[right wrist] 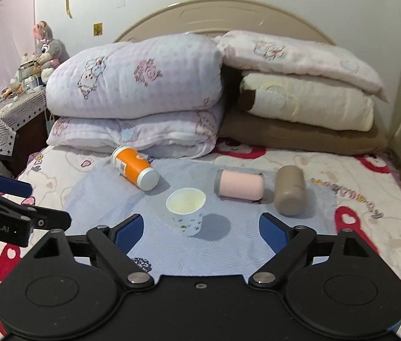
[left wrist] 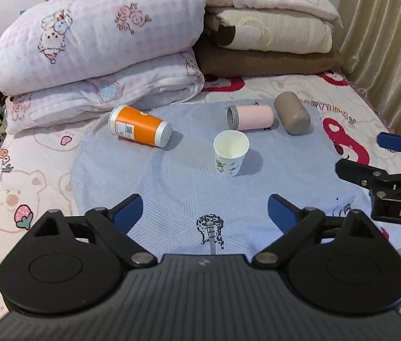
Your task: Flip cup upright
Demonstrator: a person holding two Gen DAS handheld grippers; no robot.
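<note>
Black hinged links and blue pads framed both views: the left gripper (left wrist: 204,209) and the right gripper (right wrist: 202,227) each gaped wide, gripping nothing. Straight ahead of the right gripper, just beyond its fingertips, a small white paper cup (right wrist: 186,211) stood upright, mouth open, on a quilted pale-blue cloth (right wrist: 229,244), bare fabric all around it. Farther off lay a tapered orange cup (left wrist: 139,125), a pink cylinder (left wrist: 251,117) and a smooth taupe bottle (left wrist: 292,113); the pink cylinder's far end was hidden.

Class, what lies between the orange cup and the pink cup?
Only bare blue cloth separates orange cup and pink cup; both views show it.
</note>
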